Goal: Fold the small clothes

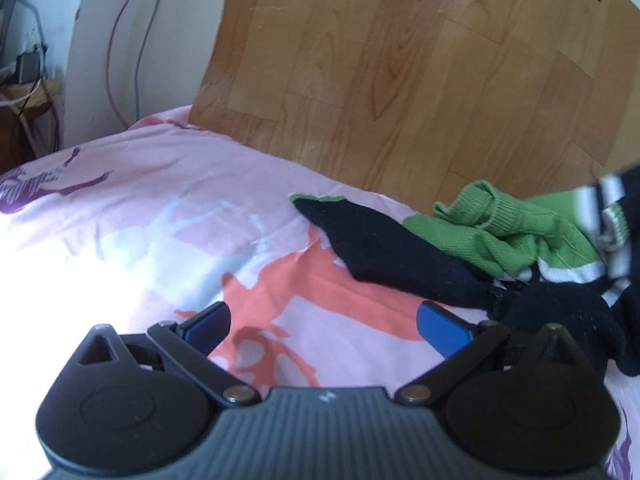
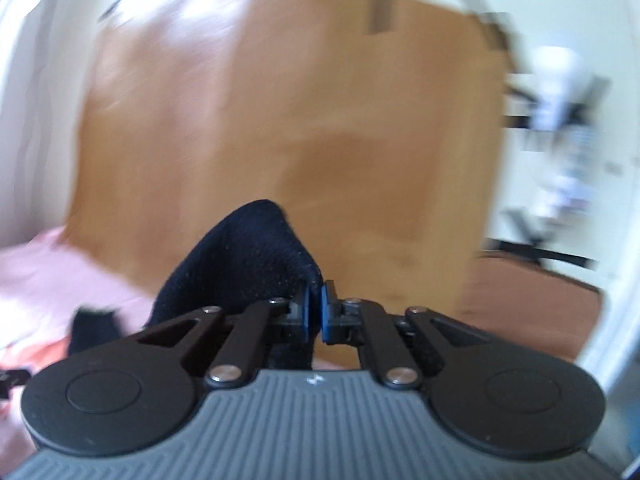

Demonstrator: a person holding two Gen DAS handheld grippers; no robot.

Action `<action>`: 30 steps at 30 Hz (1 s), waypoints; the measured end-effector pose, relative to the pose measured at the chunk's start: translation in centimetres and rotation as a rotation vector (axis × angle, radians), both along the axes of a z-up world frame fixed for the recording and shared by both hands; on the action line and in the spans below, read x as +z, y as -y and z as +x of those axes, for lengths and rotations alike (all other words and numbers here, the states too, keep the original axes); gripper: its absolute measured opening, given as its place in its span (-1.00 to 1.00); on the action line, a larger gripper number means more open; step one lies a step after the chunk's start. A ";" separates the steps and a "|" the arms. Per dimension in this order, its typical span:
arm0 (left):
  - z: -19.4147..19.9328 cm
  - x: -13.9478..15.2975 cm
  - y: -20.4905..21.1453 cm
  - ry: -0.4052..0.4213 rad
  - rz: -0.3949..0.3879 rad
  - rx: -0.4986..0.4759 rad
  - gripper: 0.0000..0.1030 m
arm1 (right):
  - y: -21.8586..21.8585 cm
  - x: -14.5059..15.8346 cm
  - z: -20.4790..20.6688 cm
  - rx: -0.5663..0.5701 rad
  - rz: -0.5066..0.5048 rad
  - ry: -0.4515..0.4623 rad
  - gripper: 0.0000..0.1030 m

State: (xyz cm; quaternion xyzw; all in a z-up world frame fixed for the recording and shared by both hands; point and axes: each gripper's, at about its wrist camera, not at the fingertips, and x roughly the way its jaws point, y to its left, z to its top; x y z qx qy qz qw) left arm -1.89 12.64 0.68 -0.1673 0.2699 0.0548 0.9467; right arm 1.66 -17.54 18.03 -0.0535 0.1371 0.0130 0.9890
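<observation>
Left wrist view: the left gripper point(image 1: 324, 320) hovers spread and empty over the pink bedsheet point(image 1: 140, 208), with dark and green small clothes point(image 1: 460, 248) heaped at right. Right wrist view, blurred: the right gripper point(image 2: 315, 312) is clenched on a dark garment point(image 2: 248, 256) at frame centre, seemingly the pick-up step; next, the free gripper likely needs another edge.

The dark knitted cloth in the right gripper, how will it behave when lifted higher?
Probably floppy: the dark cloth bulges and droops over one side of the shut right gripper. Likely light, since a small pinch holds it. The knit looks rough, so slipping seems unlikely.
</observation>
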 end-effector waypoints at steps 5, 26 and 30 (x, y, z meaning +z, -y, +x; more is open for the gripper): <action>0.6 0.1 1.7 -0.003 -0.003 -0.128 0.99 | 5.6 0.7 -3.3 -0.153 0.060 0.052 -0.84; 3.3 8.8 4.7 0.134 -0.347 -0.422 -0.79 | 6.7 6.1 -2.5 -0.068 0.267 0.102 -0.84; -4.7 13.4 5.5 0.309 -0.227 -0.629 -0.84 | 9.4 6.9 -3.4 -0.121 0.333 0.145 -0.84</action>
